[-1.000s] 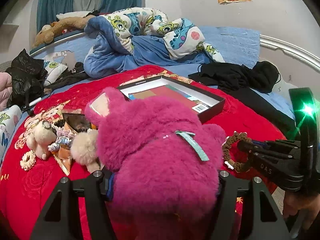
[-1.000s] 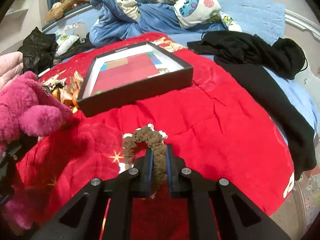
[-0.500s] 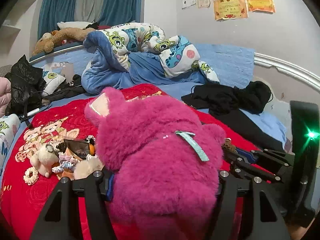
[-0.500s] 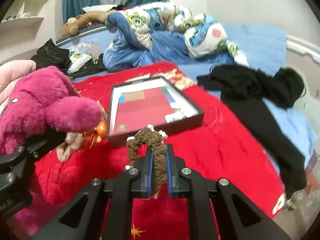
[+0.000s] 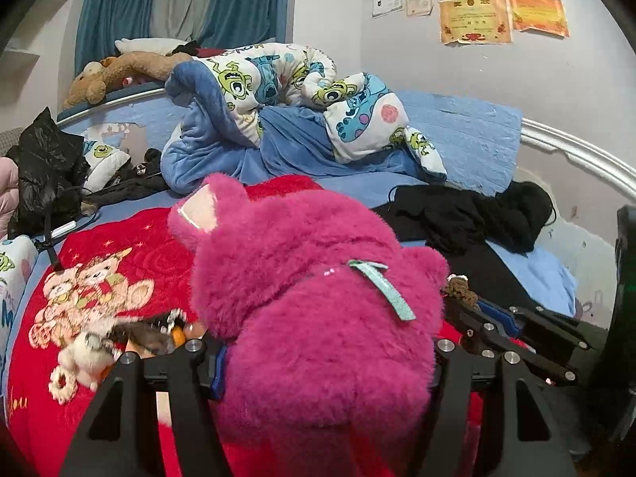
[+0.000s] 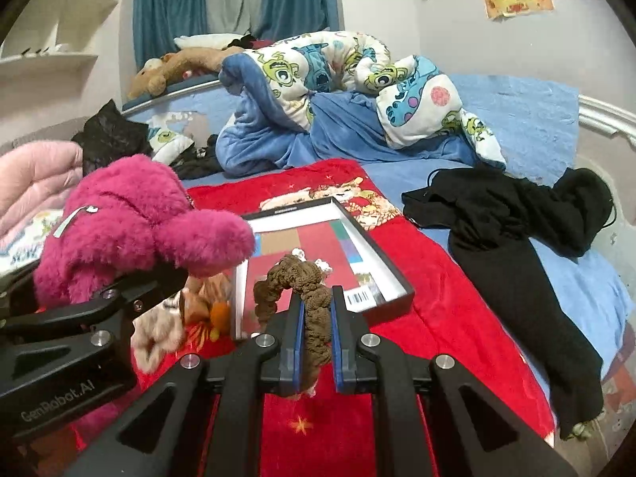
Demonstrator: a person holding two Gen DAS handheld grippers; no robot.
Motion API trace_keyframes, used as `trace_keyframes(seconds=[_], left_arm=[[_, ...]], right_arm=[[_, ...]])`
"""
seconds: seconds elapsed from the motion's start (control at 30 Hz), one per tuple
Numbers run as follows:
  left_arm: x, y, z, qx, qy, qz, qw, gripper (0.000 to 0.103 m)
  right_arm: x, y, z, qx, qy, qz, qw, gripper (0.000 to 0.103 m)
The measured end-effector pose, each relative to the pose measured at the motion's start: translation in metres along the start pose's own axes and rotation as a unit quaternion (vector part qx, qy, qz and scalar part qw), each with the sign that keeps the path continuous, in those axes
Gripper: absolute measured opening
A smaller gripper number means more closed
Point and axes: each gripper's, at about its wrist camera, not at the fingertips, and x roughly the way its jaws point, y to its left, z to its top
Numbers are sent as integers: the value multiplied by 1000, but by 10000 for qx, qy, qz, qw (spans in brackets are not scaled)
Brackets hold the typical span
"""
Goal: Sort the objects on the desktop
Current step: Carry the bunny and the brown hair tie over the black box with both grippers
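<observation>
Your left tool (image 5: 326,361) is clamped on a magenta plush bear (image 5: 314,310), its two fingers pressing into the fur on either side of the body. The bear fills the middle of the left wrist view and hangs clear above the red blanket (image 5: 131,246). A pale teal ribbon tag (image 5: 381,288) lies across its back.

Your right tool (image 6: 316,320) is closed tight on a brown scrunchie (image 6: 296,278); the blue-edged pads pinch one side of the loop, and the rest arches up and to the left of the fingertips. It too is held above the bed, not resting on anything.

In the right wrist view, the bear (image 6: 127,222) and the left tool sit just beside the right tool, to its left. Beyond the scrunchie, an open black box (image 6: 318,254) with a red and multicoloured inside lies on the red blanket. Left of the box, partly under the bear, a small heap of hair ties and little plush trinkets (image 6: 187,314) rests on the blanket, blurred in both views.

Black clothing (image 6: 512,230) sprawls over the blue sheet to the right. A cartoon-monster quilt (image 6: 342,79) is bunched at the far side of the bed.
</observation>
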Motion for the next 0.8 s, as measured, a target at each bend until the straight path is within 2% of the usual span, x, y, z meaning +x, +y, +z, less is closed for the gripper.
trace_keyframes(seconds=[0.17,0.27,0.4,0.53,0.63,0.8], left_arm=[[28,-6,40,113,-8,-34,9999,68],[51,-9,62,66,-117,-225,9997,68],[92,-8,77,86,-161,-320,9993,68],[149,-4,67,151,136,-238,9995,68],[185,3,47,98,428,-156,9989,68],[228,14,26,-78,971,-233,9950,68]], right_arm=[[28,-16,26,144,147,93,9997,11],[51,-23,44,138,176,136,9997,11],[86,-32,56,303,275,159,9990,11],[128,-44,47,497,411,230,9977,11],[169,-54,33,549,855,171,9947,11],[192,-67,20,729,1108,141,9911,11]])
